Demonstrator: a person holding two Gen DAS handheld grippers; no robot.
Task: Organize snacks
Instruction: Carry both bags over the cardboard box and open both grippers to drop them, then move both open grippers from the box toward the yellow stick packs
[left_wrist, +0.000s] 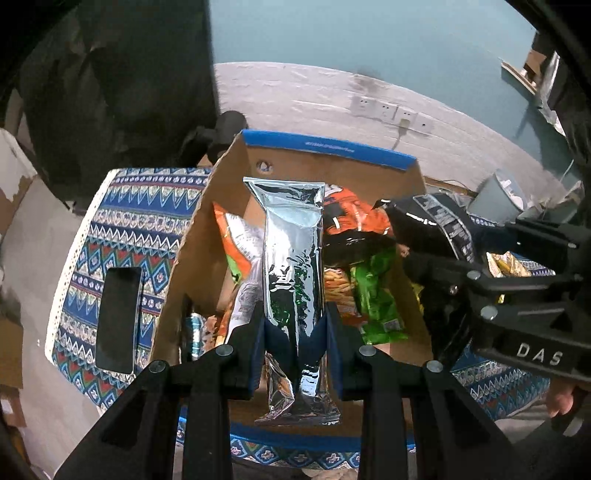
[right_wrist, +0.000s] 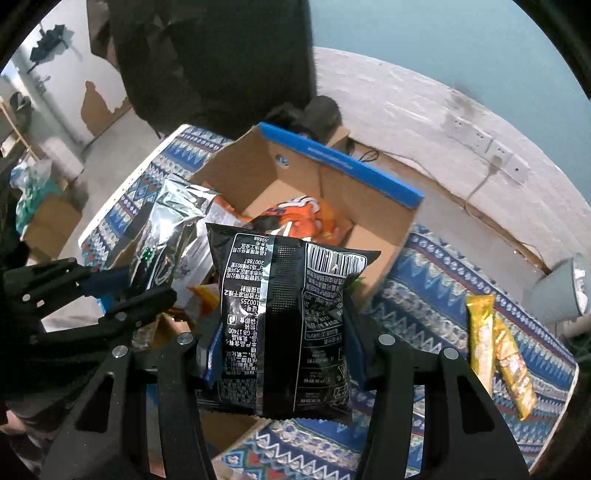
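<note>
My left gripper (left_wrist: 294, 328) is shut on a silver foil snack bag (left_wrist: 293, 266) and holds it upright over an open cardboard box (left_wrist: 325, 149) with a blue rim. The box holds orange (left_wrist: 351, 214) and green (left_wrist: 376, 295) snack bags. My right gripper (right_wrist: 282, 332) is shut on a black snack bag (right_wrist: 284, 314), held above the box's near right corner. The right gripper with its black bag (left_wrist: 432, 229) shows at the right of the left wrist view. The left gripper with its silver bag (right_wrist: 166, 225) shows at the left of the right wrist view.
The box (right_wrist: 343, 162) sits on a table with a blue patterned cloth (left_wrist: 122, 229). A black phone (left_wrist: 118, 317) lies on the cloth left of the box. Two gold snack packets (right_wrist: 495, 350) lie on the cloth at the right. A grey bin (right_wrist: 561, 288) stands beyond the table.
</note>
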